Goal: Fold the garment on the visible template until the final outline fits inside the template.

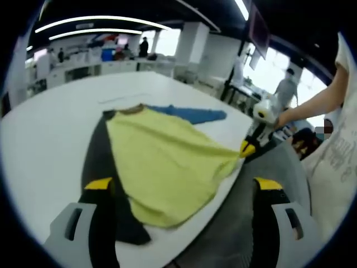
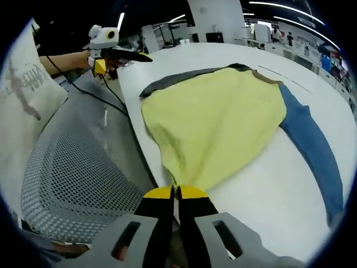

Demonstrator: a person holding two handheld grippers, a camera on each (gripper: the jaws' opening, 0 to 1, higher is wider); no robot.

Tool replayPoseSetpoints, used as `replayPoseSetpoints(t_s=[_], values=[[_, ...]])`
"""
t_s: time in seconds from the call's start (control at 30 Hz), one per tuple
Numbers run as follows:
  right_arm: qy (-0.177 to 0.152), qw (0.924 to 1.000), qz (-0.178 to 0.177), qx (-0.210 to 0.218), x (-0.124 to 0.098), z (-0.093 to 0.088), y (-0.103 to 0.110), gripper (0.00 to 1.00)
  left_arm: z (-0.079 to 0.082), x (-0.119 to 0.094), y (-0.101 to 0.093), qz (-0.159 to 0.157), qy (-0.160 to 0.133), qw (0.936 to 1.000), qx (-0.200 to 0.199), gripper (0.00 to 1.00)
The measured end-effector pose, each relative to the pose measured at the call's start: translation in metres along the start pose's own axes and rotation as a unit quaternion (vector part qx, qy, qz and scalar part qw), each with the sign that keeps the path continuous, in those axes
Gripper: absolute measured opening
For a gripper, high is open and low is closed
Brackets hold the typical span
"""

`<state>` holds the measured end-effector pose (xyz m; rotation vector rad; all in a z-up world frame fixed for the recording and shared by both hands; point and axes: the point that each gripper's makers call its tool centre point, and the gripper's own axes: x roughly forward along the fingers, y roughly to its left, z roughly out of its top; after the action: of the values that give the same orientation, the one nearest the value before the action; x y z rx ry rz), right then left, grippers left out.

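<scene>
A garment lies spread on the white table: yellow body, dark grey side, blue sleeve, brown collar. My left gripper hangs open above the table's near edge, its jaws wide apart over the garment's near hem and holding nothing. My right gripper is shut on a corner of the yellow fabric at the table edge, and it also shows from the side. The left gripper shows beyond the table corner. Faint lines mark the tabletop past the collar.
A grey mesh chair stands close against the table edge below my right gripper. A person's arm and white shirt are at the right. Desks and several people fill the office behind.
</scene>
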<state>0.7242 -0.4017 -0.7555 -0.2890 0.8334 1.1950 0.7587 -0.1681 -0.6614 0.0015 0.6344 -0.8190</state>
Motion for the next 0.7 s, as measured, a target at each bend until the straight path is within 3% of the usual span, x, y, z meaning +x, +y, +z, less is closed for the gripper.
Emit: replayPoseSetpoints(t_s=[0.7], values=[[0.026,0.9996,-0.005,0.001,0.018,-0.013,0.005,0.03,-0.004,-0.006,0.005,0.005,0.003,1.0,-0.001,0.99]])
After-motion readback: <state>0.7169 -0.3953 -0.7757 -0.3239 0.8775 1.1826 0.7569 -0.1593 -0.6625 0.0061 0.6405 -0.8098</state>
